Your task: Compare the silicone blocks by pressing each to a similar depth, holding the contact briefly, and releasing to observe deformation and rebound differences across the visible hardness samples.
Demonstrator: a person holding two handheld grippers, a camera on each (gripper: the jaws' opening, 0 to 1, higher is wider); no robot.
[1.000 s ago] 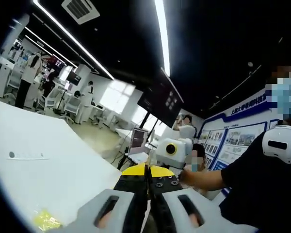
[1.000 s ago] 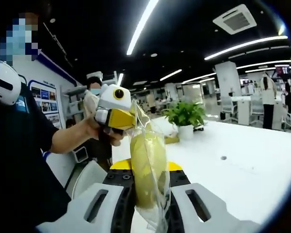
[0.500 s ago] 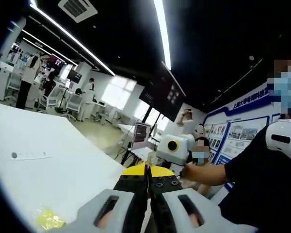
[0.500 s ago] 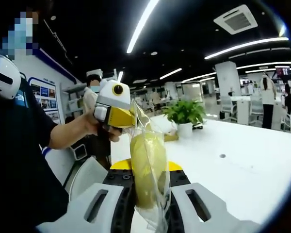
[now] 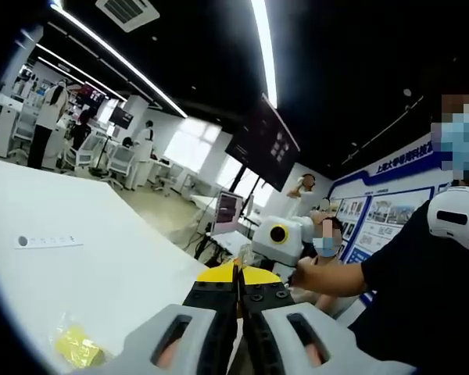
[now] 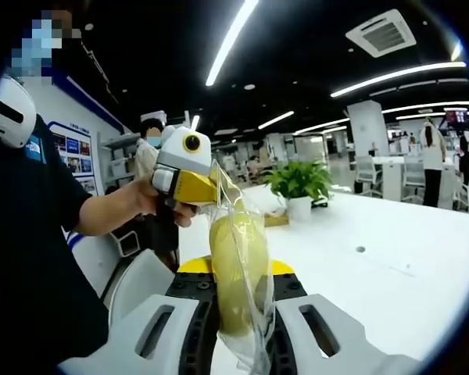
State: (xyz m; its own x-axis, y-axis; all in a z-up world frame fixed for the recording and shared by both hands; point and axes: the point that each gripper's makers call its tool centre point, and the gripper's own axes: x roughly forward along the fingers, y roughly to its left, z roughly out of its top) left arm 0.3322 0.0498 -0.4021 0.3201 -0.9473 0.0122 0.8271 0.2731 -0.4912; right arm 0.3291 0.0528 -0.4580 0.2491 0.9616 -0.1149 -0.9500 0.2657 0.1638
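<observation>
Right gripper clamps bagged yellow block; left gripper closed on bag edge.

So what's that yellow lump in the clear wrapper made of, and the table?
The yellow block looks like soft, matte silicone, though its softness can't be judged from sight. Its bag is thin clear plastic, glossy and creased. The table has a smooth white surface with a faint sheen, probably laminate.
</observation>
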